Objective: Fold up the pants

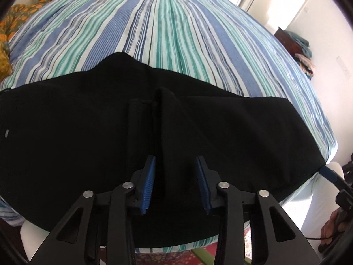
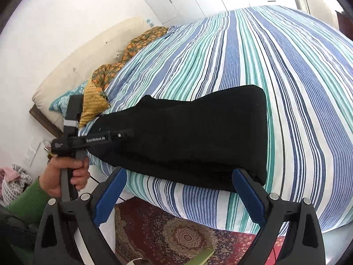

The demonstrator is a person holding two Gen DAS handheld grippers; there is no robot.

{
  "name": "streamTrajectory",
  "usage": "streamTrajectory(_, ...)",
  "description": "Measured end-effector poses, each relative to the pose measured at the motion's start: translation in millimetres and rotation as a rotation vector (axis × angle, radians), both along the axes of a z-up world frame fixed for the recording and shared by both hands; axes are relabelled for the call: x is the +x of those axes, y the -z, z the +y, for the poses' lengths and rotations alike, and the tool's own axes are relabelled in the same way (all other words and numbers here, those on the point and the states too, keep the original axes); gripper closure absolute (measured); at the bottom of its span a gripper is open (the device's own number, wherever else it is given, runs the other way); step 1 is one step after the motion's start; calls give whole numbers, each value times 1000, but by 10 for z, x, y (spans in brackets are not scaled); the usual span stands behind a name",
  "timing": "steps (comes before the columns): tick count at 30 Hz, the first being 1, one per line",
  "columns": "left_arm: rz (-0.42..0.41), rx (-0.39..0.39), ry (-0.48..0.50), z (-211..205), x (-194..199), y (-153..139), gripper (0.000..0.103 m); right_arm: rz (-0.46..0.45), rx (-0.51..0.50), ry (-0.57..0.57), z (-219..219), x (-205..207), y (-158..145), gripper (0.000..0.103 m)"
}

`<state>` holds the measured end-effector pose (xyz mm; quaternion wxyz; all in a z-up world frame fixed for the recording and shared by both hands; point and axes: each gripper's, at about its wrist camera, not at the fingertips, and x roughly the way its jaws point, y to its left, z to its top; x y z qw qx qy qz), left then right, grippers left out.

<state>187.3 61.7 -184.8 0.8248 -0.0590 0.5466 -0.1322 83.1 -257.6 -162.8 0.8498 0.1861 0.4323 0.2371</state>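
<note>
Black fabric pants (image 1: 88,137) lie flat along the striped bed's (image 1: 176,33) near edge. Left tongs (image 1: 157,101) pinch a raised ridge; right tongs (image 2: 178,190) gape empty. Best lift slowly, keeping layers together.

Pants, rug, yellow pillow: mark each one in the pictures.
Pants (image 2: 198,141): right wrist view, middle of the black folded cloth.
Rug (image 2: 176,238): right wrist view, on the medallion pattern below the bed edge.
Yellow pillow (image 2: 93,101): right wrist view, middle of its textured face.
</note>
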Motion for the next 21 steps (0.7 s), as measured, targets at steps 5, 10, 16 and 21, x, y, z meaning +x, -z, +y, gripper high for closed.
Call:
streamTrajectory(5, -14, -69, -43, 63, -94, -56, 96, -27, -7, -5, -40, -12, -45, 7)
streamTrajectory(10, -100, -44, -58, 316, -281, -353, 97, -50, -15, -7, -4, 2, -111, 7)
streamTrajectory(16, -54, 0, -85, 400, -252, -85, 96, -134, -36, -32, 65, 44, -268, 7)
streamTrajectory(21, -49, -19, -102, 374, -257, 17, 95, -21, 5, -93, 111, 344, 58, 4)
